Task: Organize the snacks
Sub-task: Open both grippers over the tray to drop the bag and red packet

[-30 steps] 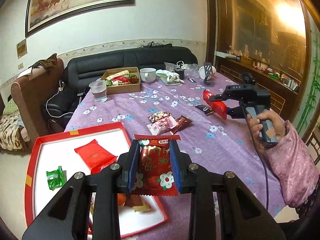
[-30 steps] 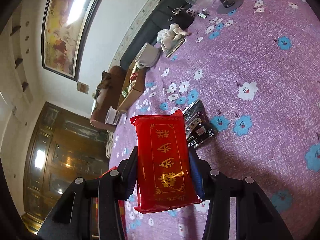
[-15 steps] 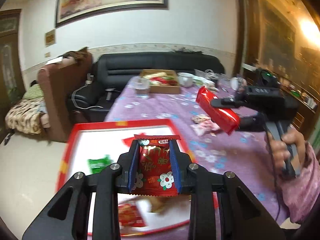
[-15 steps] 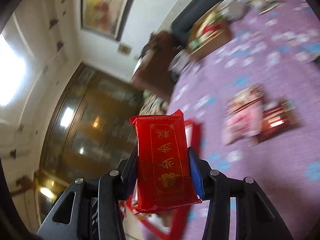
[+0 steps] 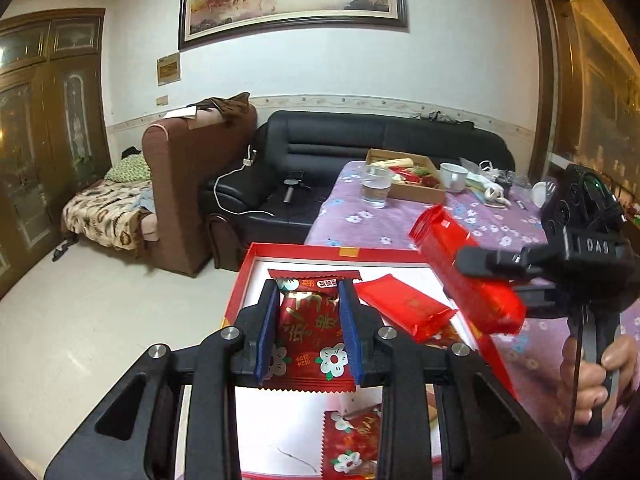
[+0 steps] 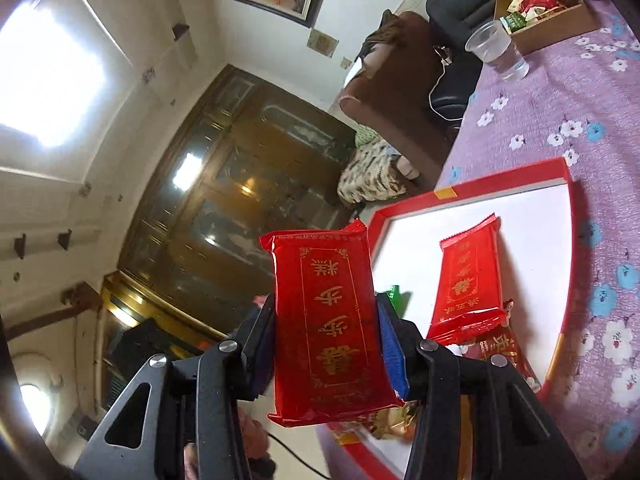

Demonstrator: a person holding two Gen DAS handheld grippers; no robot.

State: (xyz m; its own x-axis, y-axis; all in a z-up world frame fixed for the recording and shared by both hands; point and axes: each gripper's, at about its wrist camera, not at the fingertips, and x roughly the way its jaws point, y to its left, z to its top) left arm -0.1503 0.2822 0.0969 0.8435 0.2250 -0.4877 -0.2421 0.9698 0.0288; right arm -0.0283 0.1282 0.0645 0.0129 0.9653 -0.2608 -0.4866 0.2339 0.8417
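Observation:
My left gripper [image 5: 308, 332] is shut on a dark red candy packet [image 5: 310, 344] with white flowers, held over the red-rimmed white tray [image 5: 256, 258]. My right gripper [image 6: 326, 332] is shut on a bright red snack bar [image 6: 328, 320] with gold lettering. In the left wrist view that red snack bar [image 5: 468, 276] hangs above the tray's right side, and a hand [image 5: 596, 372] grips the handle. Inside the tray lie another red bar [image 5: 404, 306], also seen as the same red bar [image 6: 470, 280] in the right wrist view, a flowered packet [image 5: 354, 440] and a green candy [image 6: 396, 294].
The purple flowered tablecloth [image 5: 400, 220] carries a clear cup [image 5: 376, 190], a cardboard box of snacks [image 5: 412, 178] and a white mug [image 5: 452, 176]. A black sofa [image 5: 360, 144], a brown armchair [image 5: 192, 184] and wooden cabinets [image 5: 36, 128] stand beyond the table.
Both grippers have swung left from the table's middle to over the tray, each keeping its packet. The right gripper has rolled and now faces the tray.

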